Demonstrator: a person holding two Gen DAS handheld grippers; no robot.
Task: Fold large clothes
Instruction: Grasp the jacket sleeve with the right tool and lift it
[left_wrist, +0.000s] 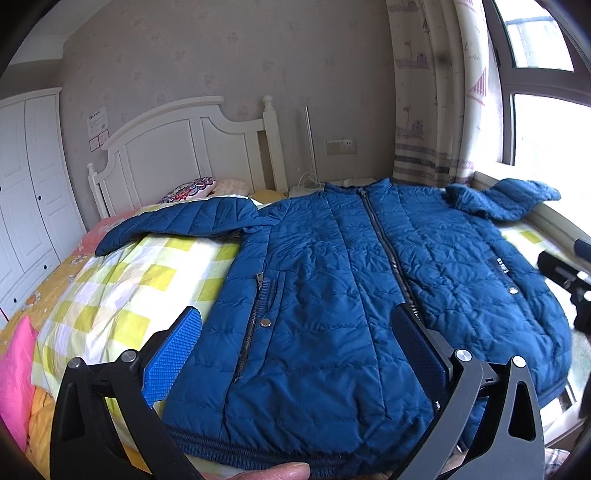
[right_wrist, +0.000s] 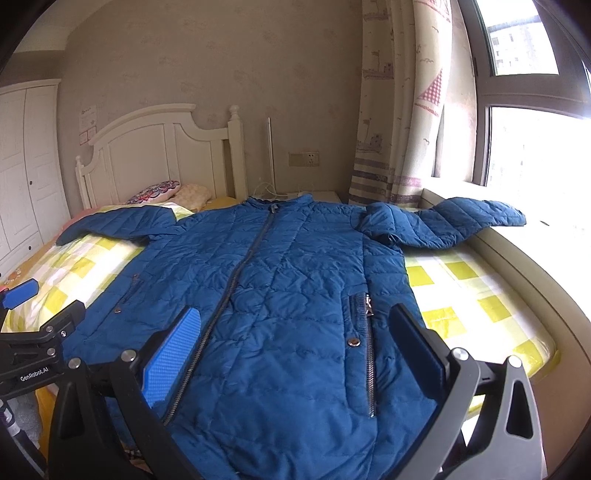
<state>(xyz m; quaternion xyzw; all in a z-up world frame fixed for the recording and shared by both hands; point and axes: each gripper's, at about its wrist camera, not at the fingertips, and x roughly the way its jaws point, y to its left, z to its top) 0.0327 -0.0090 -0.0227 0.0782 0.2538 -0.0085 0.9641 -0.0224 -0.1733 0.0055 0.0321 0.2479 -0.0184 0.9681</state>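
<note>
Presently, both sets of fingers stand spread apart and grasp nothing. The left gripper (left_wrist: 295, 350) carries black rigid fingers faced with blue pads (left_wrist: 173, 354) of fine knurled texture; it hovers above the lower left front panel of the jacket. The right gripper (right_wrist: 295, 354) is of the same build and hovers above the lower right front panel. A fingertip of the person's hand (left_wrist: 284, 470) shows at the lower edge of the left wrist view.

The blue quilted puffer jacket (right_wrist: 295, 280) lies front side up and zipped shut on the bed, collar toward the headboard, hem nearest the cameras. Its shell is smooth with stitched diamond quilting, a ribbed hem, a metal centre zipper (right_wrist: 236, 284), zipped pockets and round snap studs. Both sleeves extend sideways; the right sleeve (right_wrist: 465, 218) rests on the window ledge.

The bed is covered by a yellow-and-white checked sheet (right_wrist: 476, 291). A white panelled headboard (left_wrist: 177, 144) stands against a beige patterned wall. A patterned pillow (left_wrist: 192, 188) lies at the head. White wardrobe doors (left_wrist: 26, 192) stand at the left, a printed curtain (right_wrist: 402, 110) and window (right_wrist: 535, 144) at the right.
</note>
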